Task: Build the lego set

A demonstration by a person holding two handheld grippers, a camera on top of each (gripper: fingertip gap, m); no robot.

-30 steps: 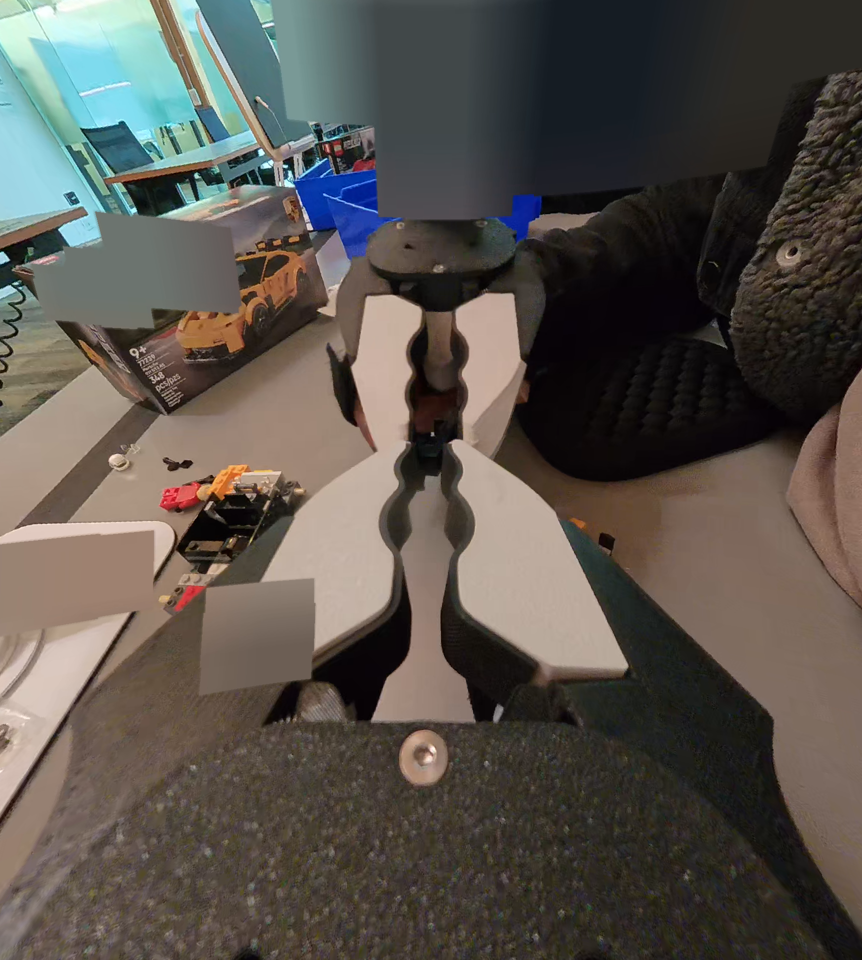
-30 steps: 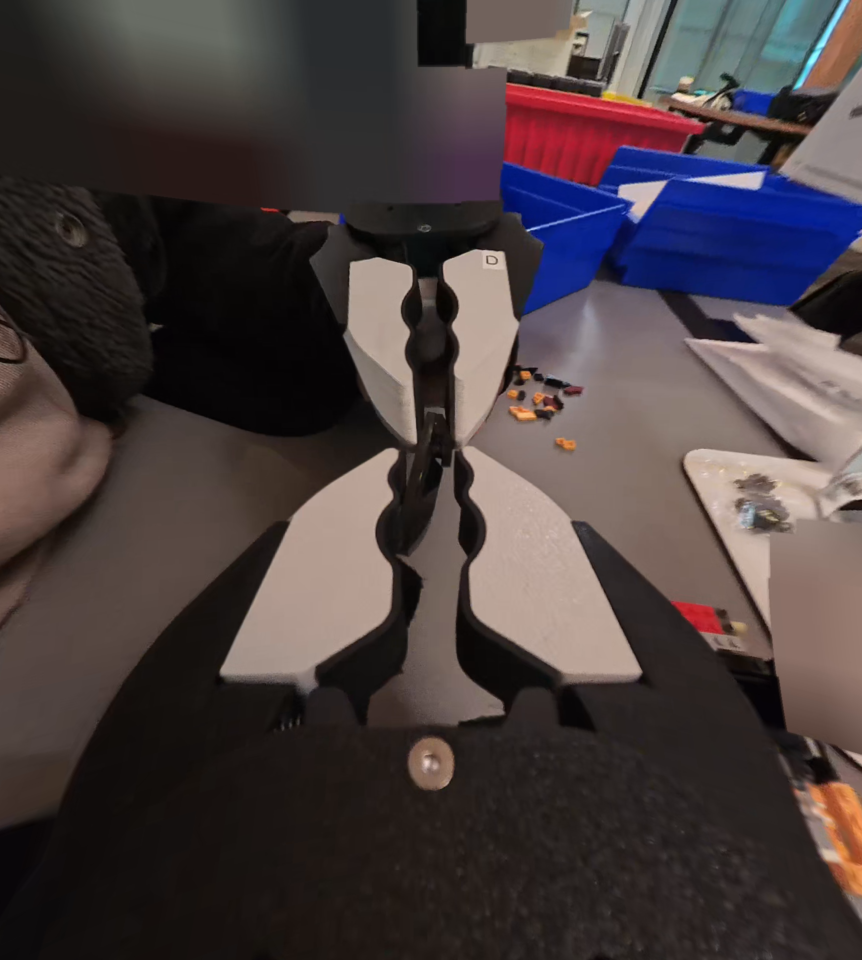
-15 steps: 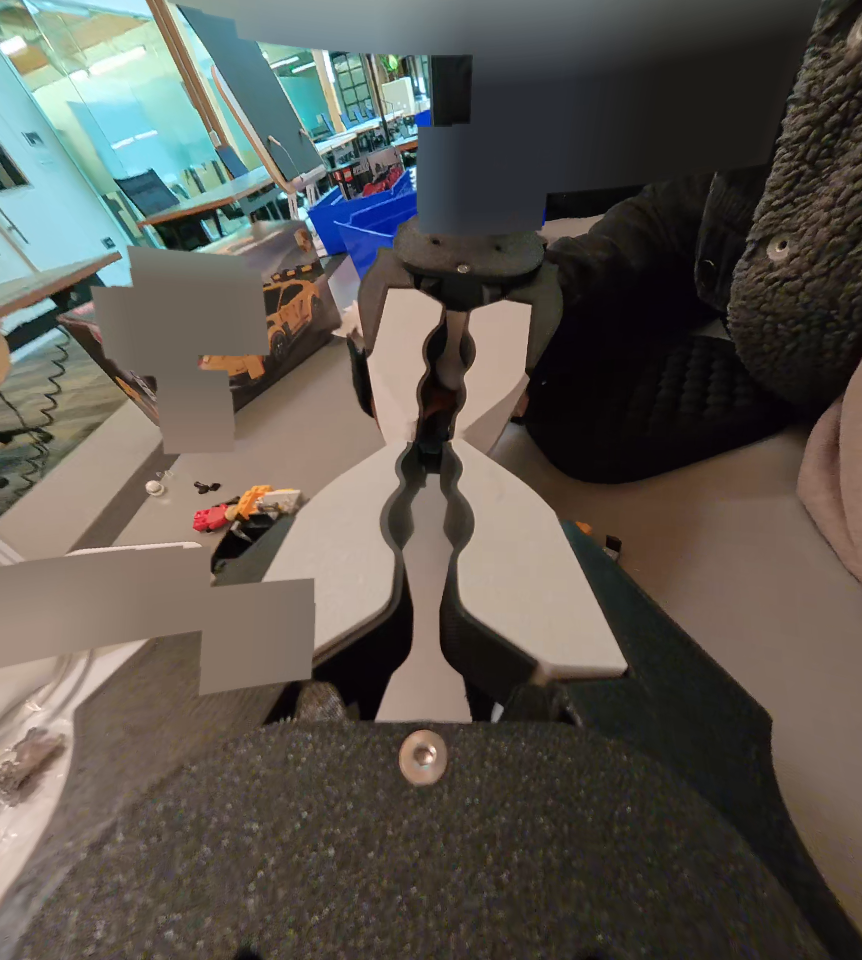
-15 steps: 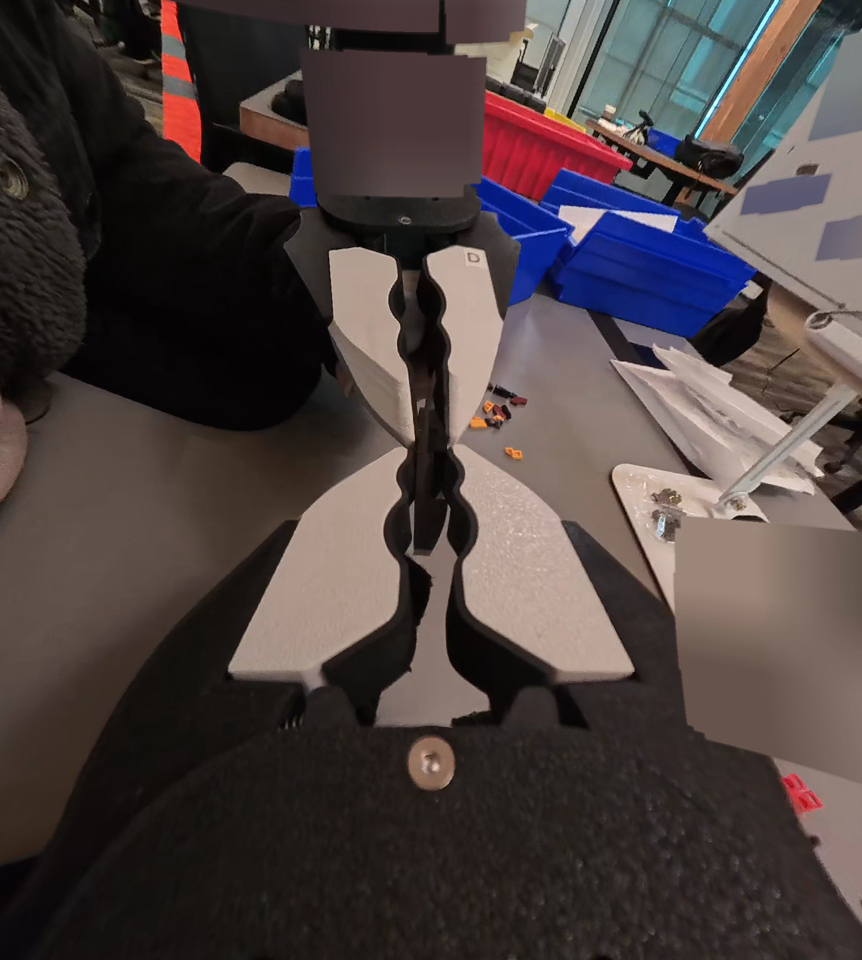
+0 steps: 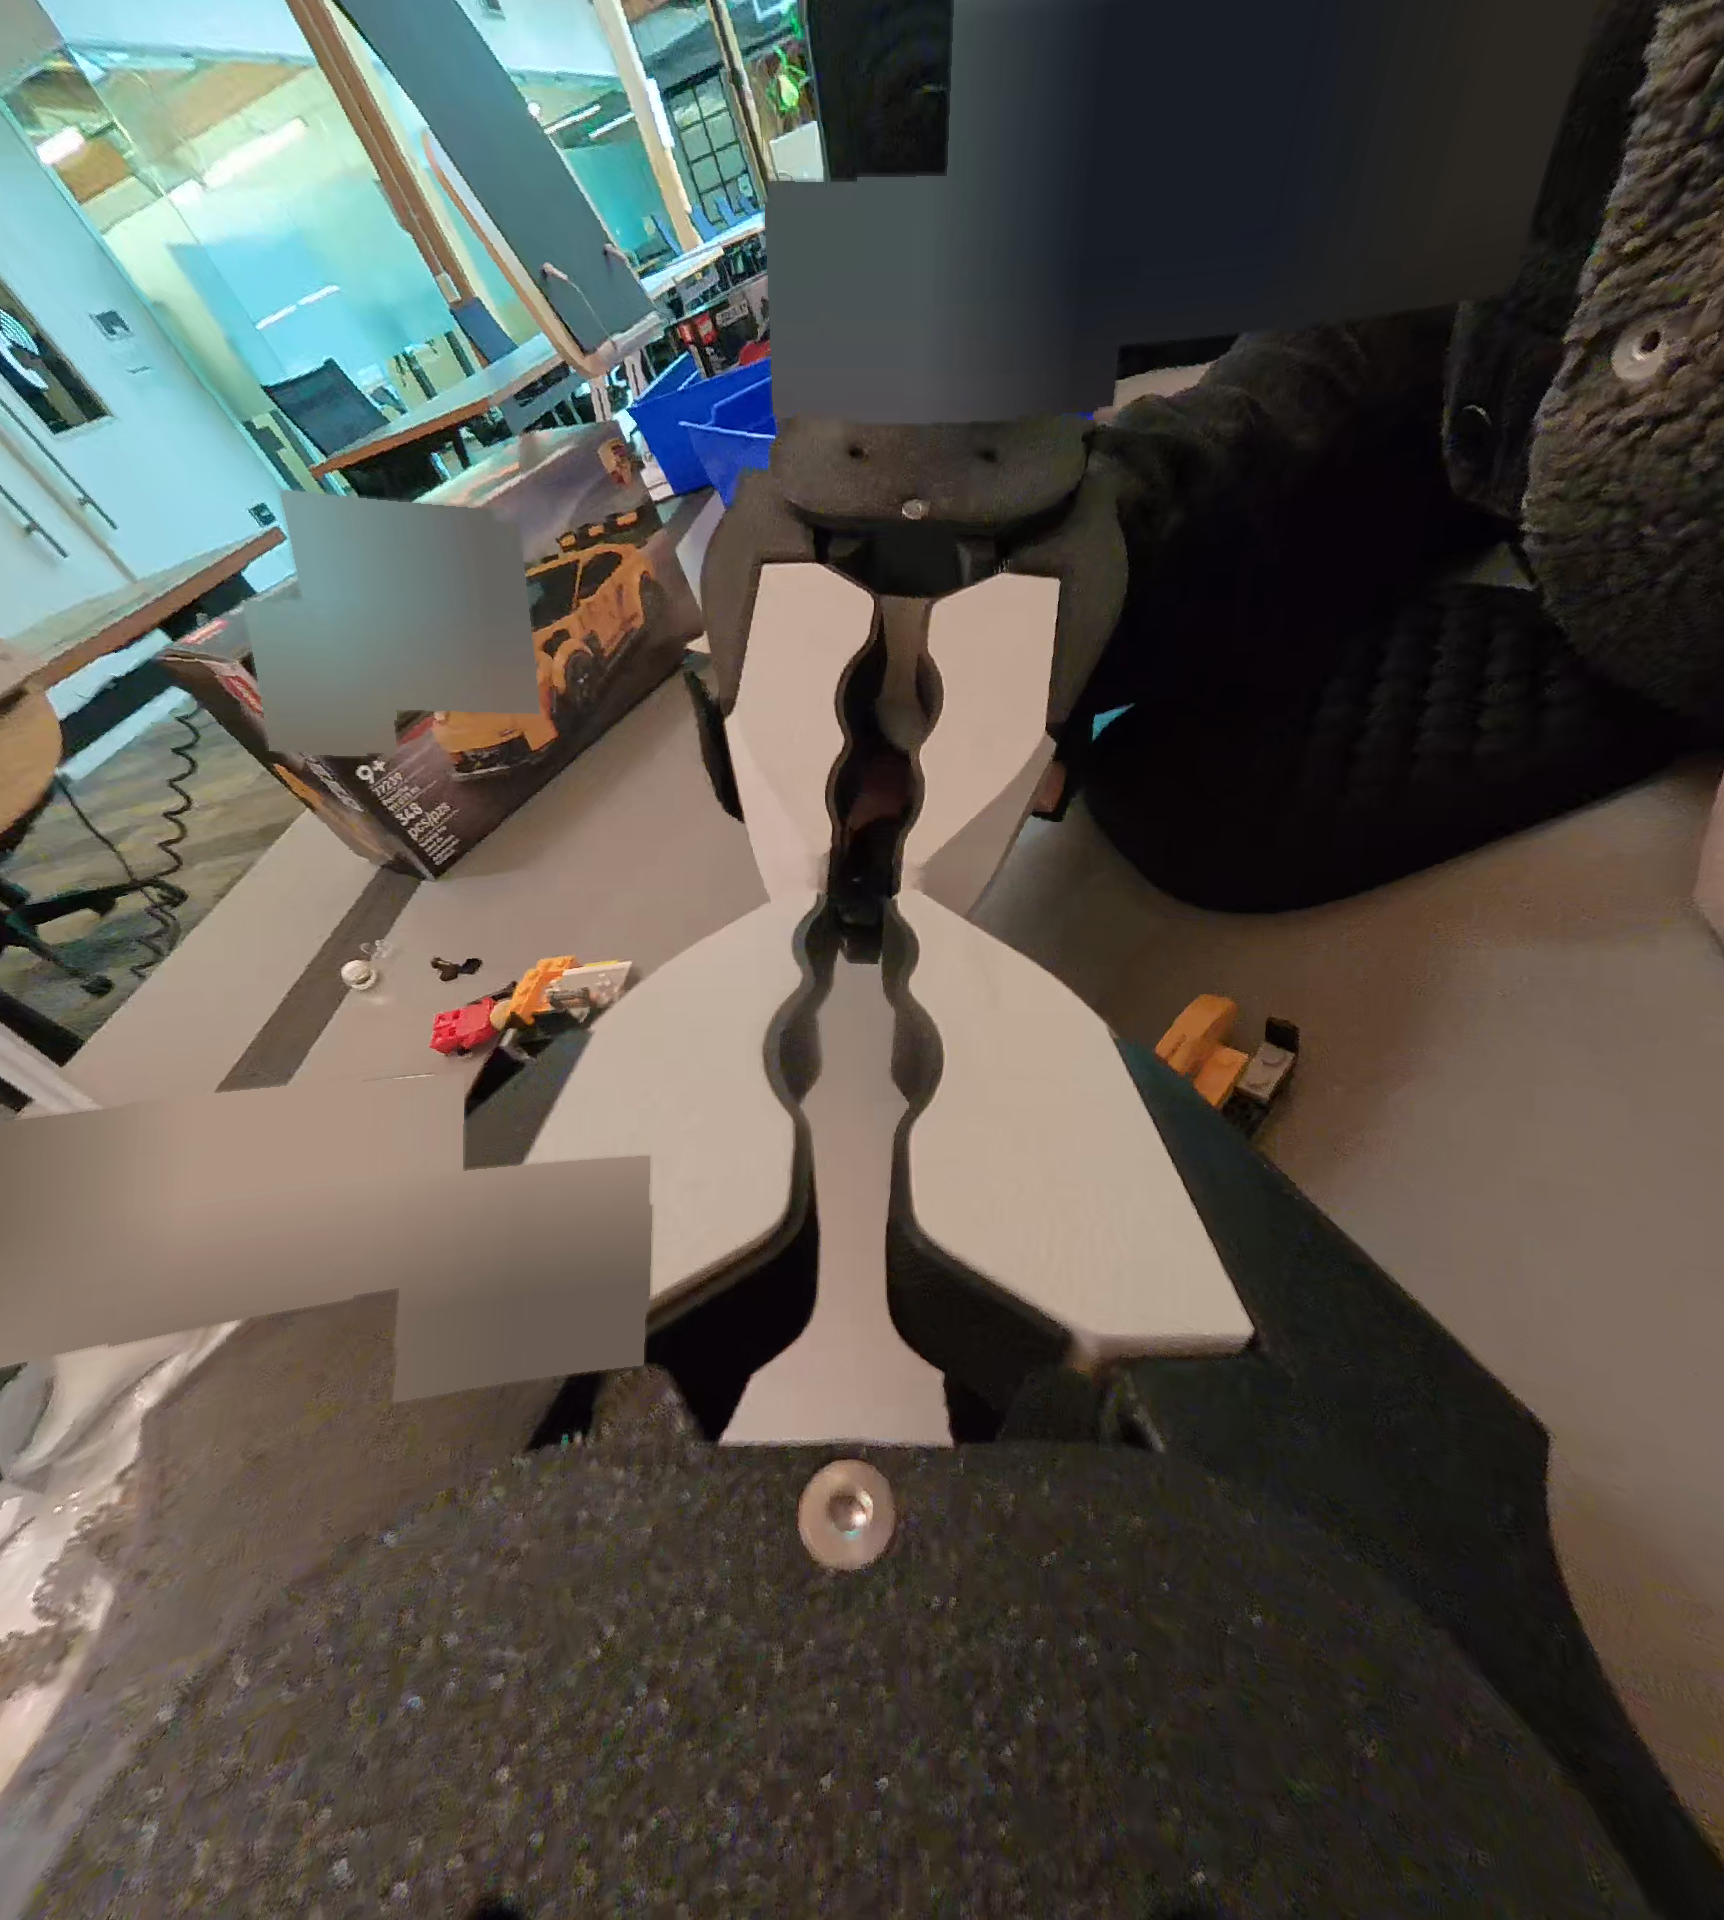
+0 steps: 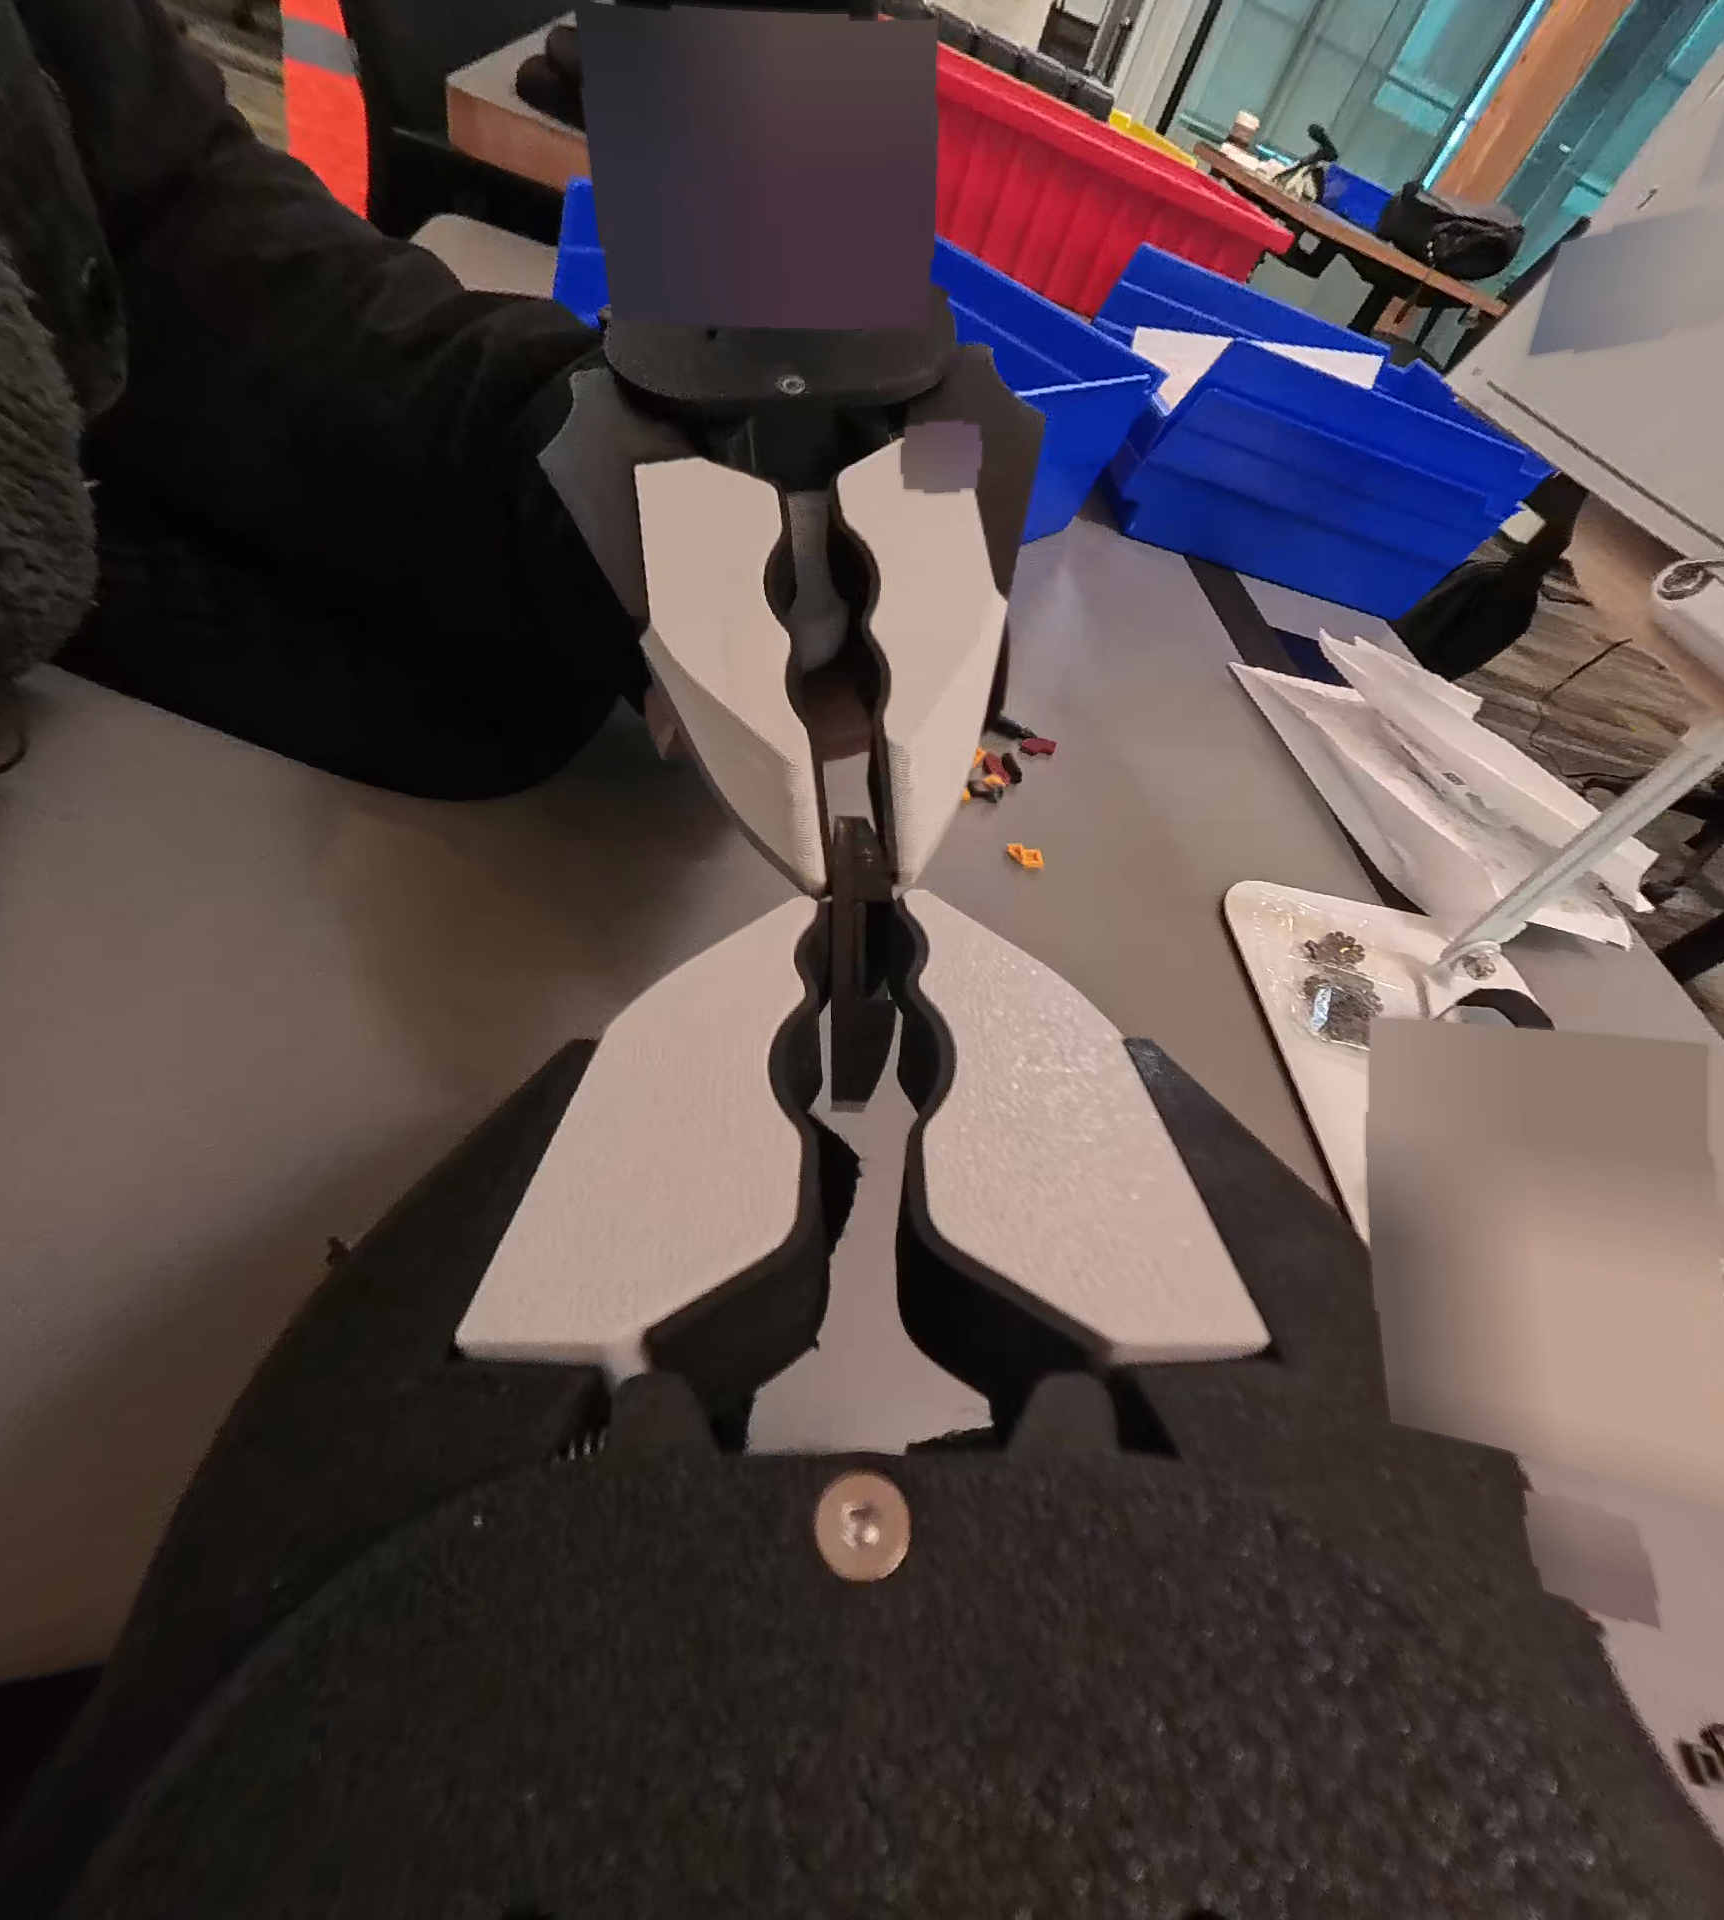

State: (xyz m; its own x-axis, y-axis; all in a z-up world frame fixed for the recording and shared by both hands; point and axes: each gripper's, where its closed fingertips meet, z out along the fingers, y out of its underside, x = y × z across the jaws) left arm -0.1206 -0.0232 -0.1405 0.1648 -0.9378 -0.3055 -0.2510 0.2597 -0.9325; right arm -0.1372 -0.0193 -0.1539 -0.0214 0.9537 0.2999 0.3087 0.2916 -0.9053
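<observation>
My two grippers meet tip to tip above the grey table (image 5: 1460, 1195). In the right wrist view my right gripper (image 6: 860, 909) is shut on a thin black lego piece (image 6: 853, 997) that stands on edge between its fingers and reaches into the tips of the left gripper (image 6: 853, 831) facing it. In the left wrist view my left gripper (image 5: 853, 925) is shut on a small black lego piece (image 5: 856, 914) at its tips, pressed against the right gripper (image 5: 868, 862) opposite. How the two pieces join is hidden by the fingers.
A lego box (image 5: 525, 665) with a yellow car stands at the back left, a part-built model (image 5: 525, 1008) and loose pieces (image 5: 1222, 1060) lie nearby. Blue bins (image 6: 1305, 457), a booklet (image 6: 1440, 769), a white tray (image 6: 1284, 997) and small pieces (image 6: 1003, 769) lie right. A dark sleeve (image 6: 318, 468) rests behind. Less than 4 cm separates the two grippers' tips.
Both grippers have stayed shut and tip to tip. They have risen and tilted together, so the table and its pieces sit lower and farther off in both views.
</observation>
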